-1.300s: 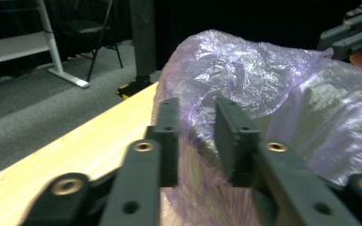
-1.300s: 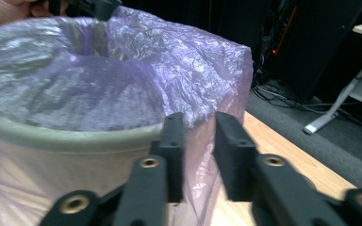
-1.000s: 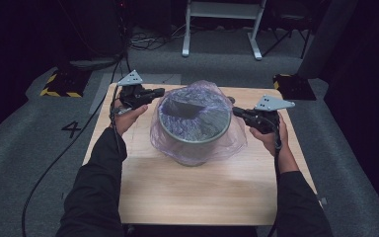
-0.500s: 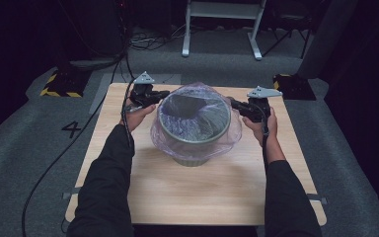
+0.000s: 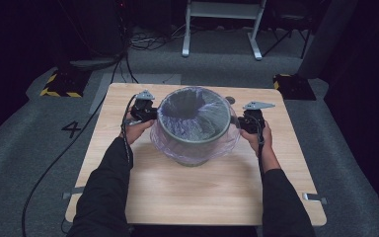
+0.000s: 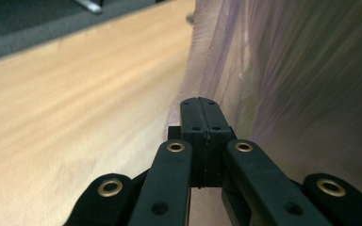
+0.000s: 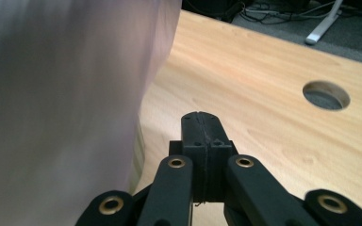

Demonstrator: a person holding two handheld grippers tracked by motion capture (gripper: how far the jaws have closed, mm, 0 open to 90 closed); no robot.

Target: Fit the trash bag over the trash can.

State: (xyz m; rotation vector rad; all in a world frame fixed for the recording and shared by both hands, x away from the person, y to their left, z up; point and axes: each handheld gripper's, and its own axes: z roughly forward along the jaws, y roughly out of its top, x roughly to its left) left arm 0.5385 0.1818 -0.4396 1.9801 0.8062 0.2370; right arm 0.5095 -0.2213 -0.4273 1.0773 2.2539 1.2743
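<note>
A round grey waste bin (image 5: 193, 129) stood near the middle of the wooden tabletop (image 5: 197, 192), a little toward its far edge, already lined with a thin, translucent, purplish plastic bag (image 5: 197, 118). The bag's mouth was folded over the rim and its film hung down the outside wall in loose, crinkled folds. Judging from that, the lining looked mostly done; what seemed left was smoothing or tucking the overhang around the bin's sides.

The left gripper (image 5: 144, 111) was just beside the bin's left wall, toward the left edge of the tabletop; in its own view its black jaws were pressed fully together with nothing visibly between them, the tips (image 6: 200, 107) against or just short of the draped film (image 6: 283, 84); I could not tell which. The right gripper (image 5: 249, 122) sat at the bin's right side, its jaws likewise closed on nothing (image 7: 201, 121), the blurred film (image 7: 66, 80) just beside them. A round cable hole (image 7: 326, 95) pierced the smooth, pale wood grain toward the far edge.
</note>
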